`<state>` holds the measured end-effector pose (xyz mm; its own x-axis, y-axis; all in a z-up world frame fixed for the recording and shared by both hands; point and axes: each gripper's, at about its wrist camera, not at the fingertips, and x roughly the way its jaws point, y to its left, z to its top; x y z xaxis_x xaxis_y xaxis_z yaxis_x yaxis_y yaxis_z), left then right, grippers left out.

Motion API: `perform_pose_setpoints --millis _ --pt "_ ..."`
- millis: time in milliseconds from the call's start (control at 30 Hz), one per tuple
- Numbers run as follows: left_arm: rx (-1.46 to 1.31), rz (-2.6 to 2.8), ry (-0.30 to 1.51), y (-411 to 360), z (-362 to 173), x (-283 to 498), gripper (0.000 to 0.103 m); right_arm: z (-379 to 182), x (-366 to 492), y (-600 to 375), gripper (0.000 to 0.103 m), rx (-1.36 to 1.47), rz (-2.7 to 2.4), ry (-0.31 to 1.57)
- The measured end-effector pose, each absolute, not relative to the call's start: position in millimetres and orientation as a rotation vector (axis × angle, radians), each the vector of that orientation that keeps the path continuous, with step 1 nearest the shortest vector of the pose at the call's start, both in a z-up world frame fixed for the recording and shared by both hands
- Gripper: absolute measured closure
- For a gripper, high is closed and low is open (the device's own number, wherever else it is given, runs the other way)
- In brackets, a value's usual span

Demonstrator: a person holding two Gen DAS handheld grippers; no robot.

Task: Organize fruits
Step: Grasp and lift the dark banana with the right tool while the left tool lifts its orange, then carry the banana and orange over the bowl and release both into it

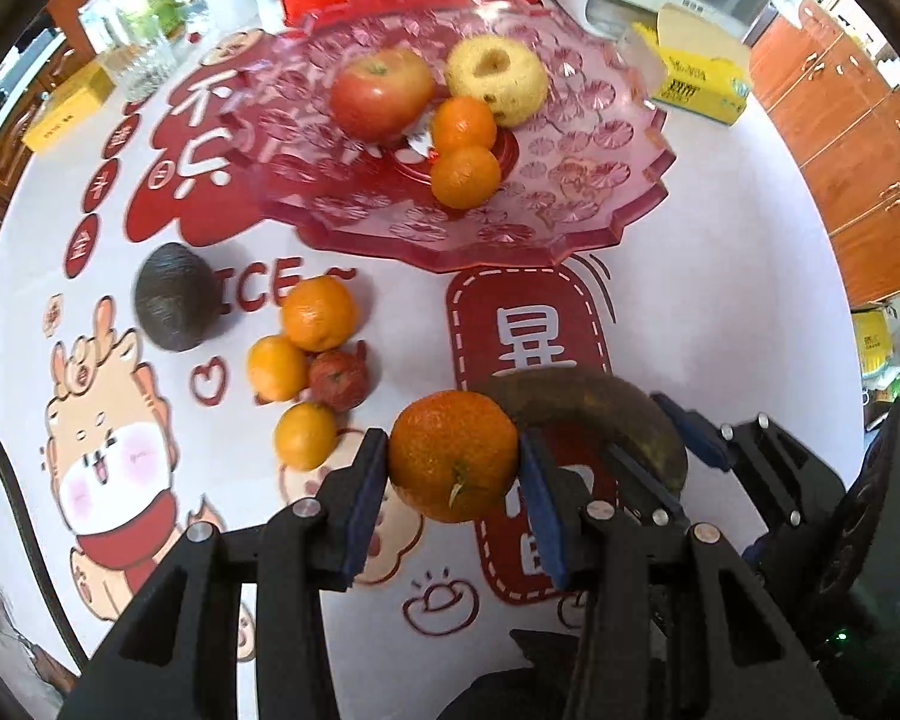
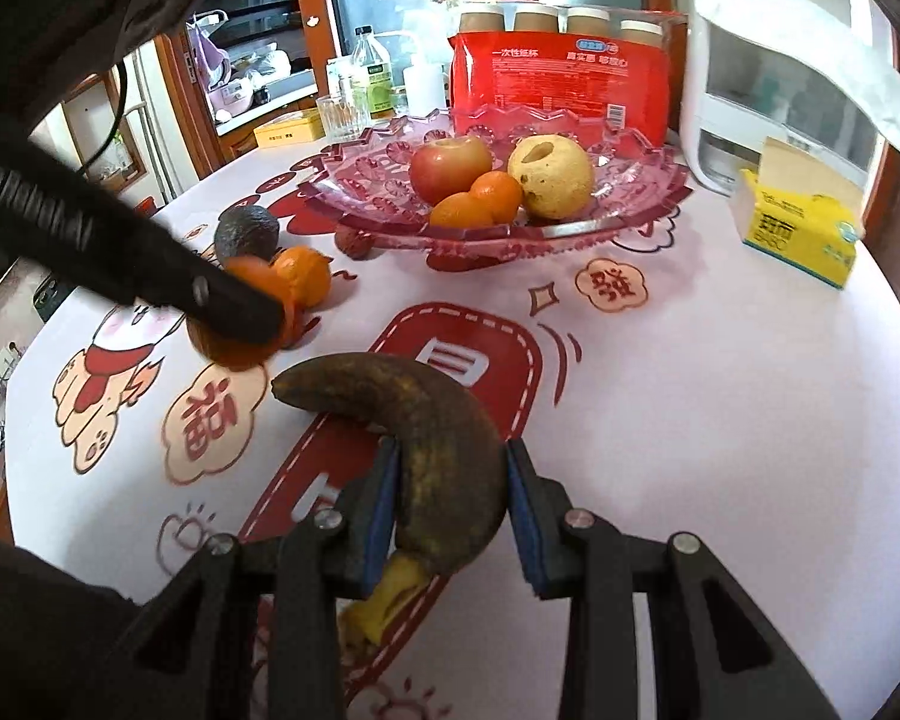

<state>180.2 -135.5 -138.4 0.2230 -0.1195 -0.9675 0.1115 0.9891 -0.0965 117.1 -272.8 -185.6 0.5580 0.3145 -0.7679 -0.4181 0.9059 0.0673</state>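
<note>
While the left gripper (image 1: 453, 459) is clamped on one mandarin (image 1: 453, 456) above the tablecloth (image 1: 720, 330), one browned banana (image 2: 432, 456) is pinched by the right gripper (image 2: 450, 504). Two apples and two mandarins are counted in the pink dish (image 1: 600, 222). Three mandarins (image 1: 317, 313), one small red fruit (image 1: 339, 380) and one avocado (image 1: 176, 297) lie loose, left of the held mandarin. Behind the dish: red pack (image 2: 561, 81), tissue box (image 2: 801, 228).

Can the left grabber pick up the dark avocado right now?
Probably not yet. The left gripper is already shut on a tangerine, so its jaws are full. The avocado lies unblocked on the tablecloth.
</note>
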Motion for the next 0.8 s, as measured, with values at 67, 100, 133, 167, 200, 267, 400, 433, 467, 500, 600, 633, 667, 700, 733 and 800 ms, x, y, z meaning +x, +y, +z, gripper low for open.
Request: perform_pose_setpoints --millis 67,100,133,167,200,267,400,433,467,500,600,633,667,700,733,800 --pt "-0.013 -0.151 1.324 -127.9 -129.1 172.7 0.06 -181.6 107.0 -272.8 0.069 -0.118 0.431 0.884" --pt "-0.015 -0.147 1.318 -123.5 -124.5 169.4 0.06 -178.8 101.4 -272.4 0.069 -0.118 0.428 0.882" --pt "-0.016 -0.146 1.313 -118.8 -120.9 167.9 0.06 -175.4 96.7 -271.7 0.069 -0.12 0.425 0.877" --pt "-0.019 -0.141 1.304 -112.8 -117.1 164.4 0.06 -172.5 94.0 -271.3 0.069 -0.119 0.423 0.873" --pt "-0.024 -0.135 1.294 -107.0 -112.4 161.6 0.06 -168.0 89.7 -270.6 0.069 -0.113 0.421 0.868" --pt "-0.029 -0.128 1.277 -92.9 -110.8 163.2 0.06 -160.5 84.2 -269.5 0.069 -0.104 0.42 0.857" --pt "-0.043 -0.116 1.239 -74.6 -94.7 160.3 0.06 -139.8 78.2 -263.5 0.069 -0.11 0.419 0.83" --pt "-0.046 -0.108 1.23 -70.4 -90.3 159.5 0.06 -134.9 78.6 -262.2 0.069 -0.104 0.42 0.822" --pt "-0.05 -0.1 1.219 -66.7 -86.5 159.4 0.06 -130.3 79.1 -261.5 0.069 -0.098 0.42 0.815" --pt "-0.053 -0.096 1.209 -63.8 -83.2 159.5 0.06 -124.0 80.3 -260.5 0.069 -0.089 0.421 0.808" --pt "-0.065 -0.087 1.181 -54.4 -74.8 163.2 0.06 -110.3 86.2 -256.5 0.069 -0.089 0.418 0.792" --pt "-0.073 -0.087 1.171 -50.1 -71.1 165.9 0.06 -105.3 89.5 -255.4 0.069 -0.09 0.415 0.786" --pt "-0.079 -0.086 1.163 -47.5 -68.6 168.2 0.06 -100.3 93.4 -254.5 0.069 -0.087 0.41 0.78" --pt "-0.086 -0.082 1.153 -43.8 -65.7 171.2 0.06 -96.7 96.5 -253.7 0.069 -0.083 0.404 0.774" --pt "-0.093 -0.074 1.142 -39.8 -62.8 174.7 0.06 -92.0 101.7 -253.6 0.069 -0.076 0.392 0.765" --pt "-0.106 -0.047 1.127 -31.8 -57.6 182.9 0.06 -85.6 112.1 -254.4 0.069 -0.061 0.373 0.754"
